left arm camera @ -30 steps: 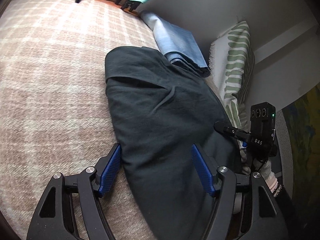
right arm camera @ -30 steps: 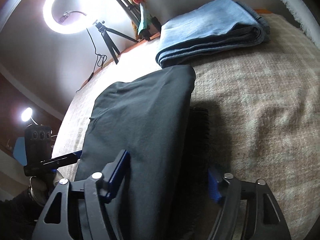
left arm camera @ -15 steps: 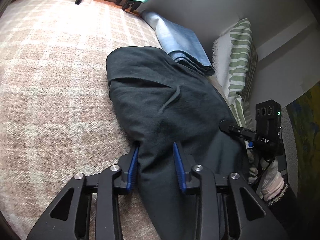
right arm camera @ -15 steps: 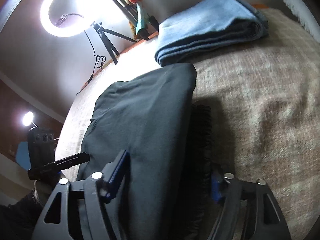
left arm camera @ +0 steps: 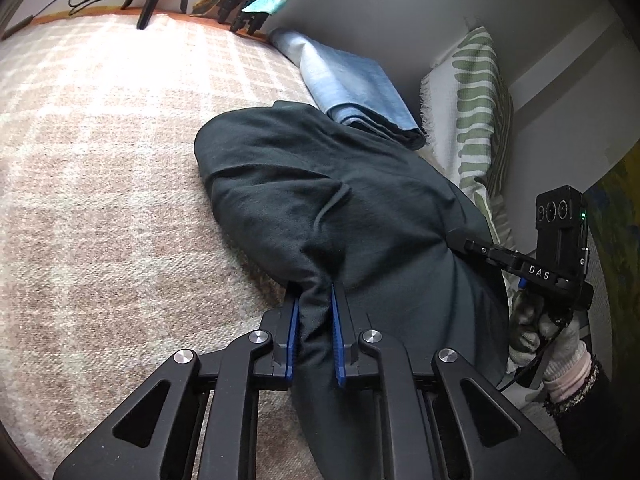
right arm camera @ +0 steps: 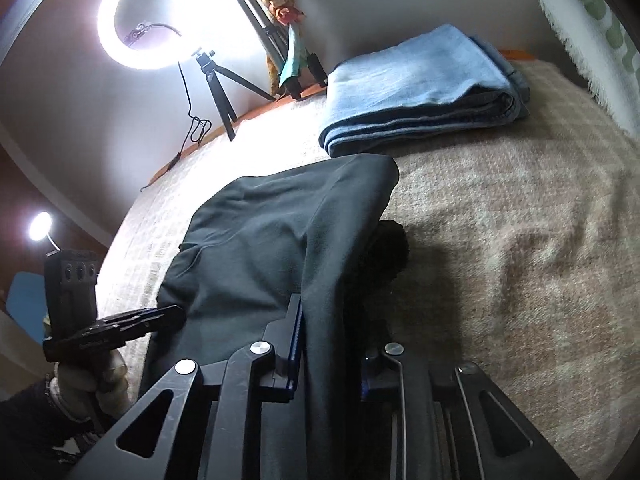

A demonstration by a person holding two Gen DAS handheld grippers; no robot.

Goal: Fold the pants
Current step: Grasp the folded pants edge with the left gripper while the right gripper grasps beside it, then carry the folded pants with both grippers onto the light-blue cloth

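Dark green-black pants (left arm camera: pixel 320 208) lie partly folded on a beige checked blanket (left arm camera: pixel 100 160). My left gripper (left arm camera: pixel 314 300) is shut on a bunched edge of the pants near me. In the right wrist view the same pants (right arm camera: pixel 272 240) stretch away from my right gripper (right arm camera: pixel 332 332), whose fingers are closed on the pants' near edge. The right gripper also shows in the left wrist view (left arm camera: pixel 520 260), at the pants' right side.
Folded light blue jeans (right arm camera: pixel 420 88) lie at the far end of the blanket (right arm camera: pixel 520 240), just beyond the pants. A green-striped white pillow (left arm camera: pixel 472 112) leans on the wall. A ring light (right arm camera: pixel 160 16) and tripods (right arm camera: pixel 216 92) stand at the bed's far edge.
Both grippers went from open around the pants' edge to shut on the fabric. The cloth now bunches up between the left fingers.
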